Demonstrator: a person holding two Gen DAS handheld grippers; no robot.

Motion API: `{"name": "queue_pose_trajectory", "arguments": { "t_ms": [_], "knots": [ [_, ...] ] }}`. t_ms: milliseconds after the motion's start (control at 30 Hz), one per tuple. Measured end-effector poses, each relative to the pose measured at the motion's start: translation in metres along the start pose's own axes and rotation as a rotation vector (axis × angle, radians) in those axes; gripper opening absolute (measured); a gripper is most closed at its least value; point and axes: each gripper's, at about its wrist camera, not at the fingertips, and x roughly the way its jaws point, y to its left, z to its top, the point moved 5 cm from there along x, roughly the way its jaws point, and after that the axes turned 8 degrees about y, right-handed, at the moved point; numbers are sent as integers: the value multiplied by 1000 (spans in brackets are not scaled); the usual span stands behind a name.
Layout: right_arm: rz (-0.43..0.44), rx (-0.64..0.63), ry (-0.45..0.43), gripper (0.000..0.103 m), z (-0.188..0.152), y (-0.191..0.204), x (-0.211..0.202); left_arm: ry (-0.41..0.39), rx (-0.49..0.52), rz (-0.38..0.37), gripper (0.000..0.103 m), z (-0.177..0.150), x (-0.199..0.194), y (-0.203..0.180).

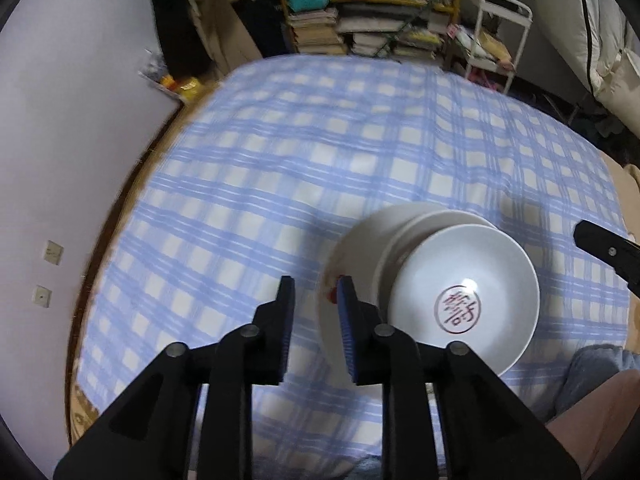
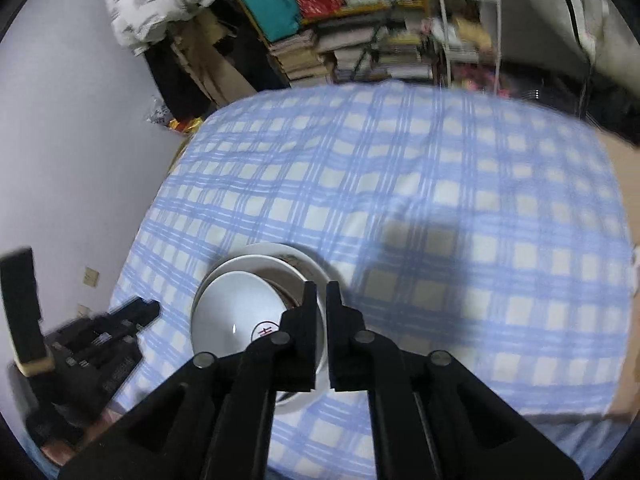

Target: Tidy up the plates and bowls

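White crockery sits stacked on the blue-checked cloth (image 1: 320,152) covering our counter: a bowl (image 1: 464,300) with a red round seal mark on its inside lies uppermost, resting in a second bowl (image 1: 436,220), and both sit on a wide plate (image 1: 352,248). The stack lies toward the near edge of the cloth. Our left gripper (image 1: 314,300) hovers just at the plate's left rim with its jaws spread and nothing between them. Our right gripper (image 2: 322,304) reaches over the right side of the stack; its jaws stand close together with the top bowl's rim in the narrow gap, though we cannot tell whether they actually pinch it. Stacked books (image 1: 320,32) fill the shelves beyond.
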Motion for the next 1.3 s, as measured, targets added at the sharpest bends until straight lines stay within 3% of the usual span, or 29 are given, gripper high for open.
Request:
{"name": "queue_pose_trajectory", "arguments": {
  "t_ms": [67,133,200,233,400,533,733,867,1300],
  "knots": [
    [-2,-23,-13,10,-4,2,-7,-37,-1,34,25,-5,-10,6],
    [-9,-42,-34,30,-8,4,-14,-79,8,65,29,-12,-21,9],
    [-24,-65,-73,48,-12,8,-22,-114,12,82,46,-19,-31,11],
    [-32,-82,-96,55,-15,10,-27,-145,11,97,50,-24,-38,12],
    [-58,-127,-172,73,-27,18,-45,-282,-30,156,79,-43,-65,16],
    [-67,-144,-270,89,-36,20,-64,-355,-69,164,84,-56,-80,21],
    [-71,-137,-394,100,-52,16,-83,-476,-82,163,93,-79,-105,22],
    [-104,-142,-413,101,-64,12,-86,-557,-93,214,98,-90,-118,24],
    [-129,-149,-507,102,-77,10,-98,-564,-113,196,98,-97,-115,29]
  ]
}}
